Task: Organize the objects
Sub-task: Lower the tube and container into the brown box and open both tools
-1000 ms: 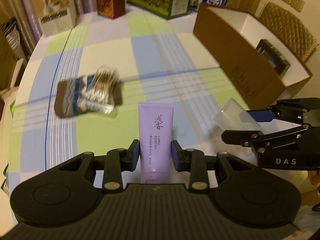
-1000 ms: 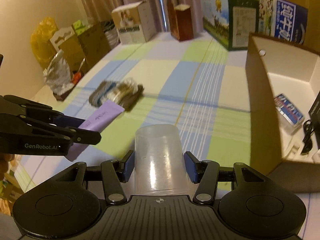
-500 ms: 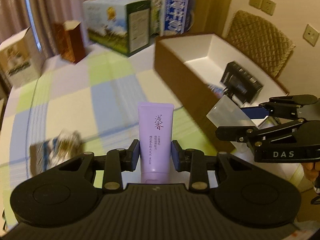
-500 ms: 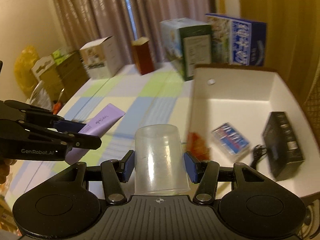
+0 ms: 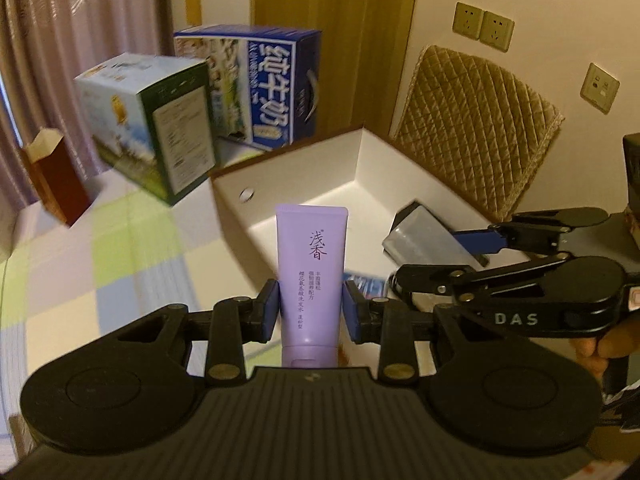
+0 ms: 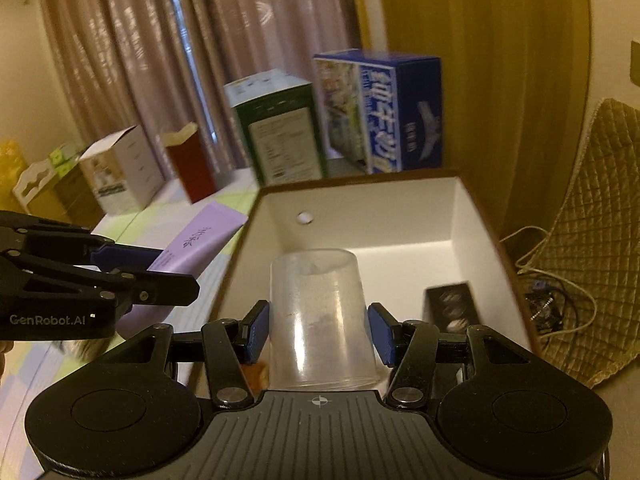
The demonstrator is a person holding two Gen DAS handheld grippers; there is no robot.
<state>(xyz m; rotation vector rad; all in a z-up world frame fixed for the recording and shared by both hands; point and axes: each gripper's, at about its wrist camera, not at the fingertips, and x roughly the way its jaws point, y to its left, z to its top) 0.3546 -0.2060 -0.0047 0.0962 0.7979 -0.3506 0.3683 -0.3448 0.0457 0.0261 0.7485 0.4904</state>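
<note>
My left gripper is shut on a purple tube with dark lettering, held upright above the near rim of an open cardboard box with white inner walls. My right gripper is shut on a clear plastic cup, upside down, and hangs over the same box. In the right wrist view the left gripper with the purple tube is at the left, just outside the box's left wall. In the left wrist view the right gripper and cup are at the right.
Inside the box lie a black case, a small blue packet and something orange. Behind it stand a blue carton, a green carton, a red box and a white box. A quilted chair back is at the right.
Both grippers have swung from the checked tablecloth over to the open box, each keeping its hold. The packets on the cloth have dropped out of view.
</note>
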